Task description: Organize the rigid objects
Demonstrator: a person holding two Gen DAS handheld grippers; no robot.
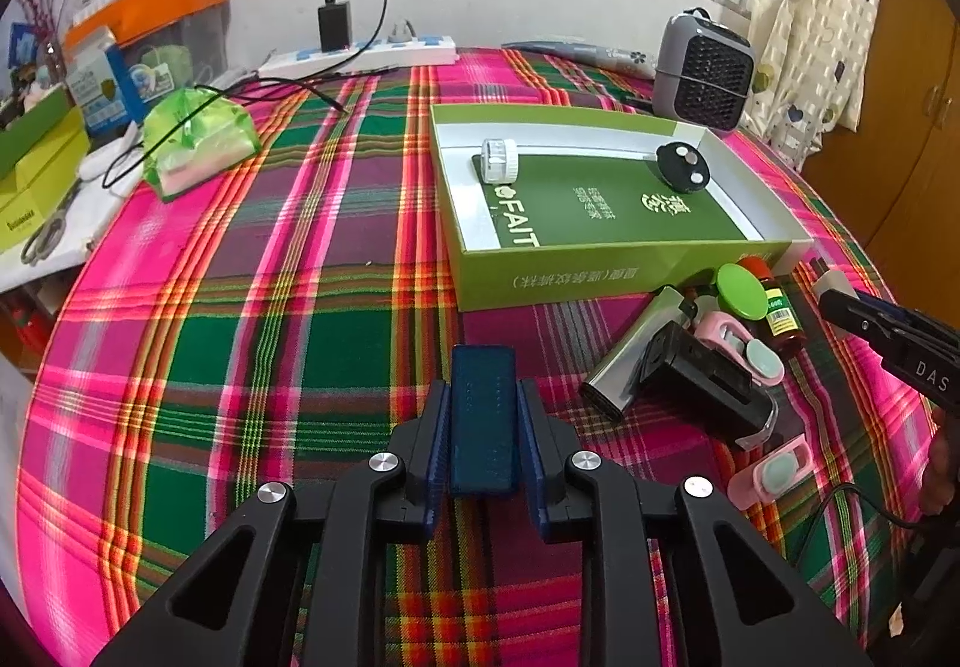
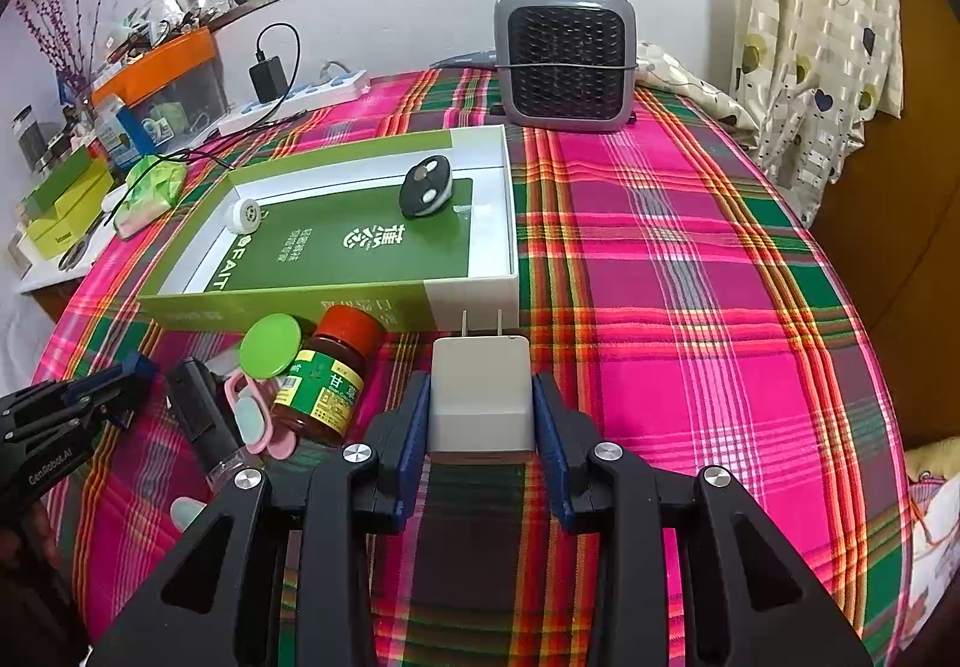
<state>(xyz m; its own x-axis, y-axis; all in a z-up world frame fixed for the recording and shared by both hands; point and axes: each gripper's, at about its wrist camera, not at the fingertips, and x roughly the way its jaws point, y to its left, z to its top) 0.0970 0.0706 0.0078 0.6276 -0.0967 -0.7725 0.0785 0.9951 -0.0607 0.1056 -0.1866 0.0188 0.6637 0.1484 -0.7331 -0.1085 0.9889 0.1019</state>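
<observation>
Between my left gripper jaws sits a flat, glossy blue block, clamped. My right gripper clamps a smooth white plug adapter, prongs forward. Ahead lies the green cardboard tray; a brown jar stands left of the right jaws.

Remote and cap lie in box; bottle before it; heater behind.

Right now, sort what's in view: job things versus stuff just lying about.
Job: green box, blue block in left gripper, white plug in right gripper, brown bottle, green lid.
Lying about: heater, power strip, curtain.
</observation>
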